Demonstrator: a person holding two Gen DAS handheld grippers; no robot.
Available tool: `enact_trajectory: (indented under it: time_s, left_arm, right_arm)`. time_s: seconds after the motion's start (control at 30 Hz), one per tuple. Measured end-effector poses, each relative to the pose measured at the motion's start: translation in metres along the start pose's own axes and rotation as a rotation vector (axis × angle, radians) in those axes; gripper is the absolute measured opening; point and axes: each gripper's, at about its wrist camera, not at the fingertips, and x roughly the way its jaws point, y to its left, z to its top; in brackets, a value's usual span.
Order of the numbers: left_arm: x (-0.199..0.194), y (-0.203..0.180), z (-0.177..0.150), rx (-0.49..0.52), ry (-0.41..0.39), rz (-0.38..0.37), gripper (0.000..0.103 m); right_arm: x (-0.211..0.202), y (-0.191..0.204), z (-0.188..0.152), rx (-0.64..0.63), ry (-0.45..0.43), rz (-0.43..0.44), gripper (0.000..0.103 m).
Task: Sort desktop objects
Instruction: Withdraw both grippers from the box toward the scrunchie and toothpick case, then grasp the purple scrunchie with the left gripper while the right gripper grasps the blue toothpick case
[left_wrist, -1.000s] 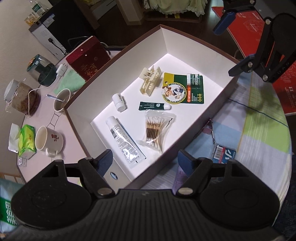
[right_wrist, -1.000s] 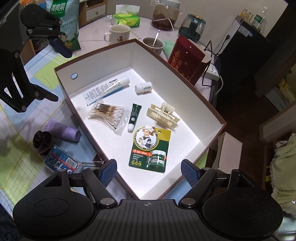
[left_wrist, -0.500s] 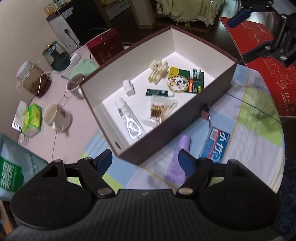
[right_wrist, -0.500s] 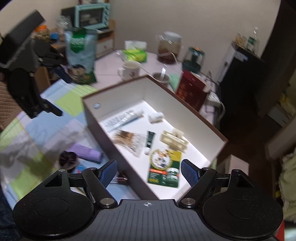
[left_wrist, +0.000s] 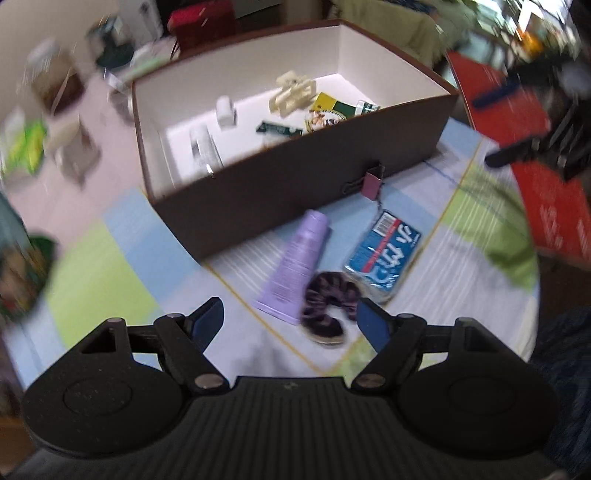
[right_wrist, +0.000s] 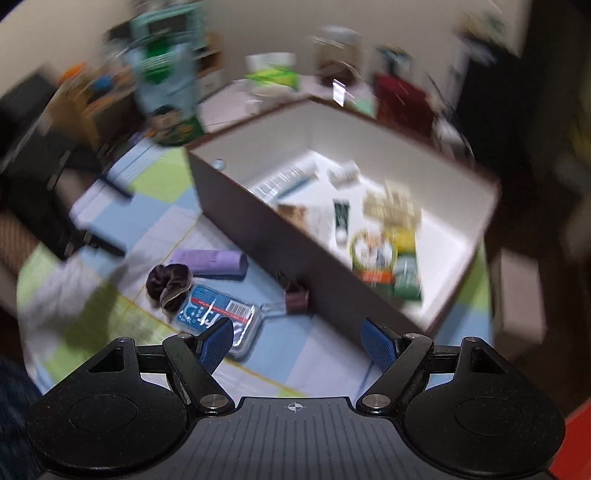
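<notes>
A: What does the left wrist view give that the right doesn't?

B: The other tool — the right gripper (left_wrist: 517, 122), blurred, beyond the brown cardboard box with white lining (left_wrist: 295, 173). The right wrist view shows the left gripper (right_wrist: 107, 218) over the checked tablecloth (right_wrist: 155, 181).

A: Fingers?

B: Both pairs spread apart, holding nothing.

A: Outside the box?

B: Four things — one lilac tube (left_wrist: 299, 266), one dark purple scrunchie (left_wrist: 327, 306), one blue packet (left_wrist: 382, 258) with white lettering too smeared to read, one maroon binder clip (left_wrist: 371, 182) against the box wall.

A: Inside?

B: A cream claw clip (left_wrist: 291, 92), a green-and-yellow card (right_wrist: 404, 266) and small tubes.
</notes>
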Motion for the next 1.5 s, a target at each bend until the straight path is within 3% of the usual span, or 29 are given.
enact_trajectory:
  time_s: [0.13, 0.27, 0.67, 0.83, 0.93, 1.1, 1.2, 1.37, 1.5]
  left_arm:
    - [0.015, 0.004, -0.014, -0.169, -0.005, -0.059, 0.076]
    - [0.027, 0.005, -0.015, -0.278, -0.013, -0.090, 0.077]
    - [0.066, -0.001, -0.006, -0.326, 0.041, -0.035, 0.076]
    - [0.073, 0.001, -0.008, -0.326, 0.047, -0.027, 0.069]
    - [0.076, 0.004, -0.012, -0.338, 0.045, -0.039, 0.058]
    - [0.076, 0.006, -0.018, -0.346, 0.036, -0.062, 0.033]
    - [0.073, 0.008, -0.023, -0.355, 0.030, -0.078, 0.026]
    - [0.064, 0.012, -0.033, -0.336, 0.038, -0.058, 0.024]
    - [0.057, 0.019, -0.044, -0.354, 0.047, -0.037, 0.023]
  right_arm:
    - [0.020, -0.016, -0.022, 0.202, 0.028, 0.016, 0.079]
    - [0.033, -0.022, -0.029, 0.269, 0.063, 0.010, 0.079]
    - [0.053, -0.026, -0.025, 0.260, 0.111, 0.012, 0.079]
    - [0.059, -0.026, -0.024, 0.241, 0.121, 0.028, 0.079]
    - [0.059, -0.025, -0.022, 0.223, 0.120, 0.041, 0.079]
    - [0.061, -0.021, -0.017, 0.171, 0.122, 0.074, 0.079]
    - [0.063, -0.012, -0.014, 0.101, 0.137, 0.094, 0.079]
    - [0.069, 0.005, -0.009, -0.069, 0.146, 0.141, 0.079]
    - [0.079, 0.024, -0.006, -0.279, 0.152, 0.180, 0.079]
